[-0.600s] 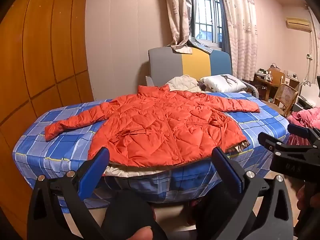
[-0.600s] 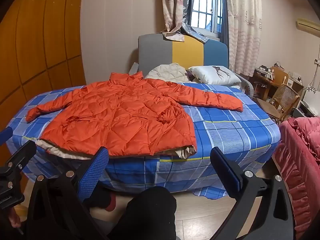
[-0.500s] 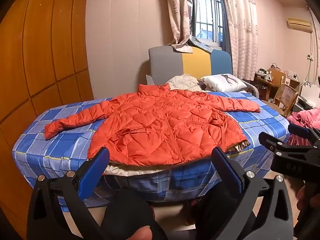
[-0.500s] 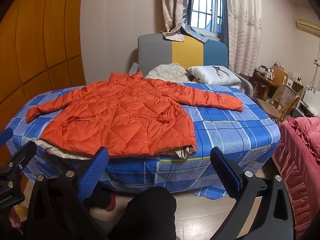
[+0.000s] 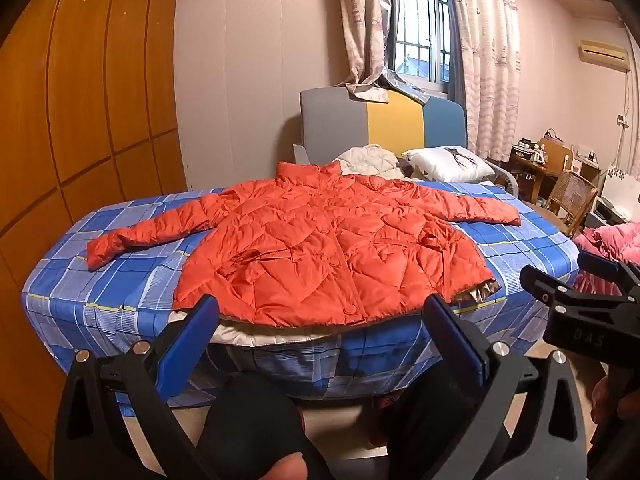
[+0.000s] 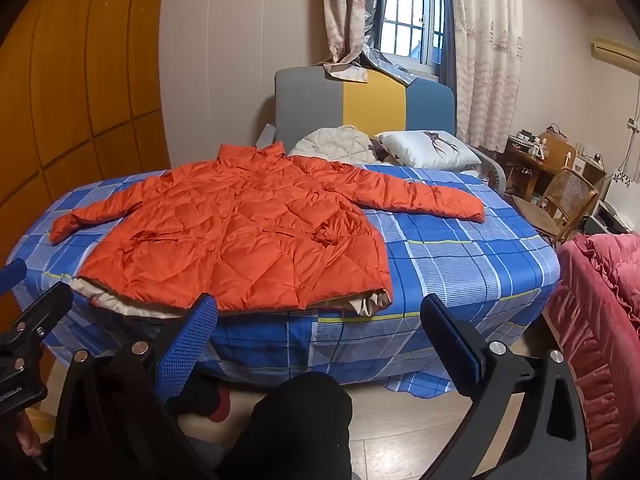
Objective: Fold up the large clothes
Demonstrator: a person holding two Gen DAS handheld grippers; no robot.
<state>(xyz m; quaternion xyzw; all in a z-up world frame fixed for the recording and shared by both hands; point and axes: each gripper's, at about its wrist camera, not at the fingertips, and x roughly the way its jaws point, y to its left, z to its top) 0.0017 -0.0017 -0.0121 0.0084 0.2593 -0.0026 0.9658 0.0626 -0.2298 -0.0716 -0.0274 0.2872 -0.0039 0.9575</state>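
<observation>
Orange quilted jacket lay flat, front up, sleeves spread, on bed; hem overhung bed's near edge. Looked light, puffy, soft, shell likely slippery; best pinched at cuff or hem corner. Left hand-held gripper and right hand-held gripper both wide, empty, short of bed's near edge.

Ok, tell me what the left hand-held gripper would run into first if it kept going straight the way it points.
Probably the near hem of the orange quilted jacket at the edge of the bed. The left hand-held gripper is open and empty; depth is hard to judge.
</observation>
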